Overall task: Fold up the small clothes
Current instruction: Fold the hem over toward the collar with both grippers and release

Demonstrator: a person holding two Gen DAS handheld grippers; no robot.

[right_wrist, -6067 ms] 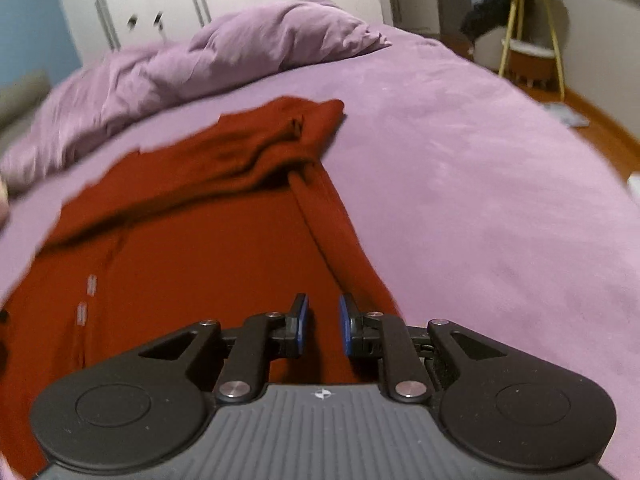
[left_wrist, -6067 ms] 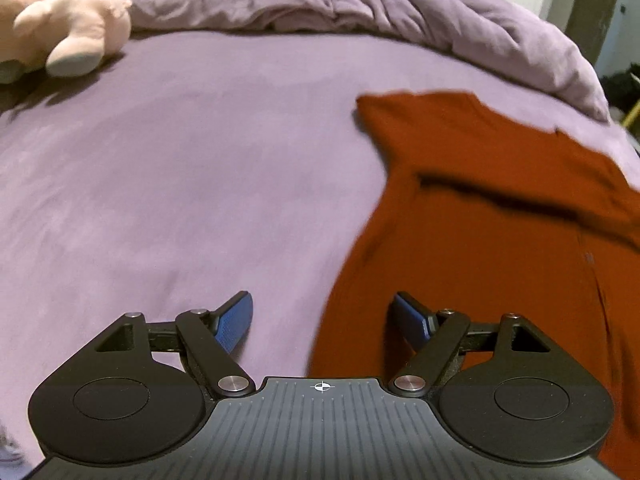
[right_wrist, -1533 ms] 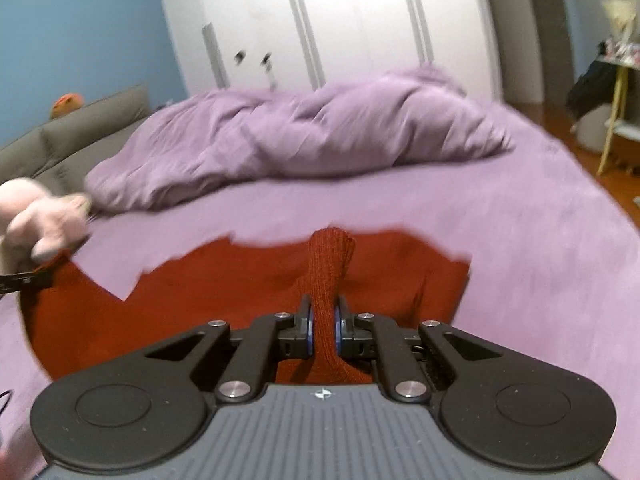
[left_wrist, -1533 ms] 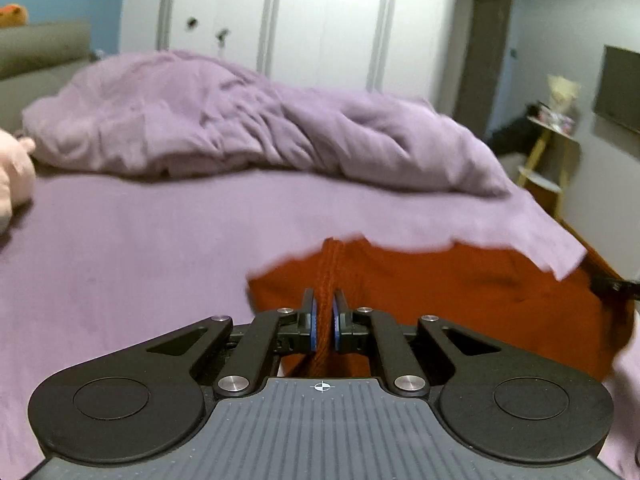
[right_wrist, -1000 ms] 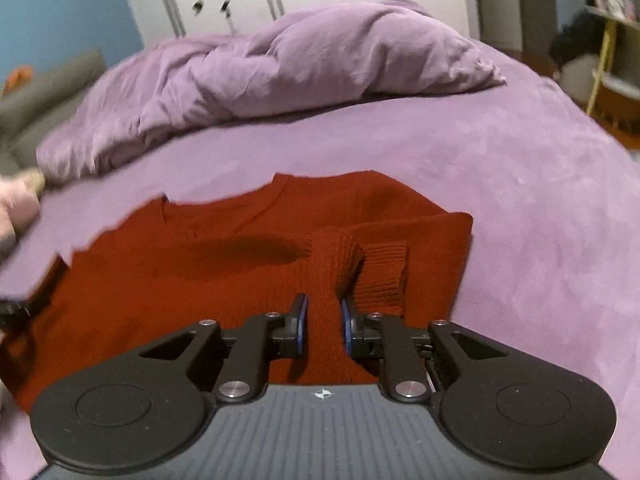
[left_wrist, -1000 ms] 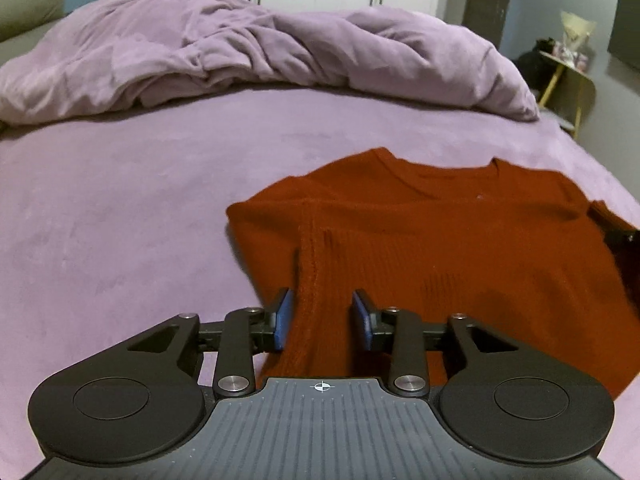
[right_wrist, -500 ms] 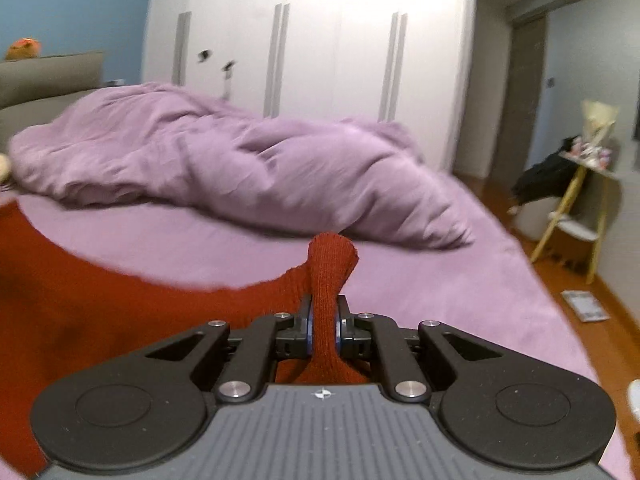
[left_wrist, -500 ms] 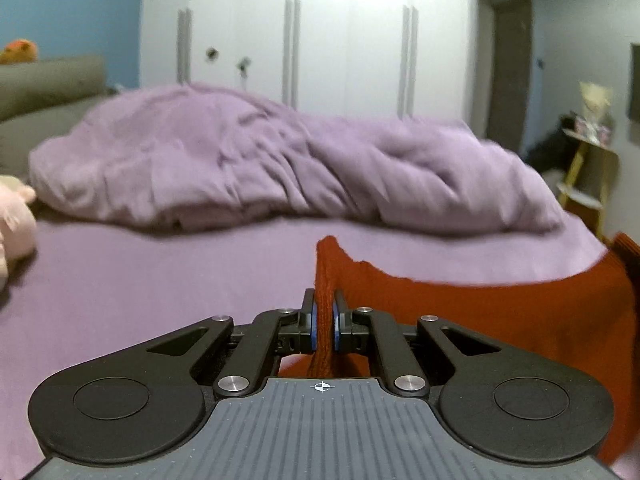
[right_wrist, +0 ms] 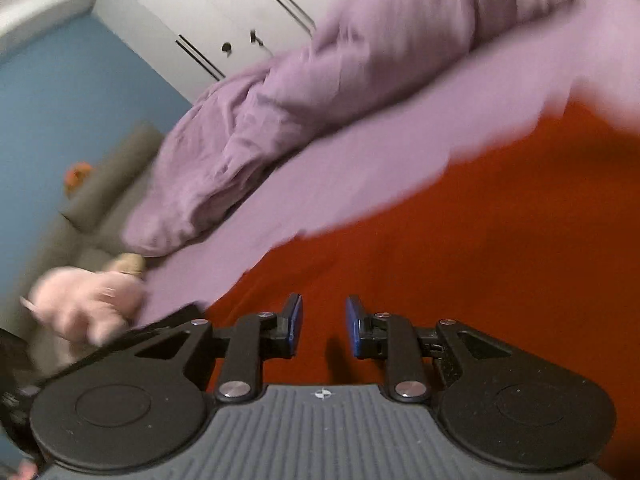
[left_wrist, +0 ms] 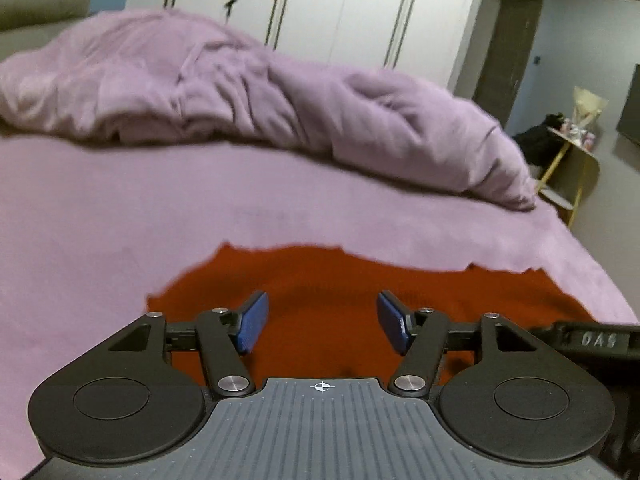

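Note:
A rust-red knitted sweater (left_wrist: 360,276) lies spread on the purple bed (left_wrist: 120,208). My left gripper (left_wrist: 322,326) hovers over its near part; its jaws are opening, wide apart, and no cloth is pinched between the blue pads (left_wrist: 252,322). In the right wrist view the sweater (right_wrist: 460,240) fills the right half of a tilted, blurred picture. My right gripper (right_wrist: 322,326) sits above it with its jaws opening, a narrow gap between them and nothing gripped. The other gripper's black body (left_wrist: 592,340) shows at the right edge of the left wrist view.
A crumpled purple duvet (left_wrist: 260,92) is heaped across the far side of the bed. A pink plush toy (right_wrist: 84,304) lies at the bed's left edge by a grey headboard (right_wrist: 100,196). White wardrobe doors (left_wrist: 320,4) stand behind; a small side table (left_wrist: 572,160) stands at the right.
Half a second ago both grippers held raised folds of the sweater. Both have let go, the cloth now lies flat, and the right view has rolled and swung left.

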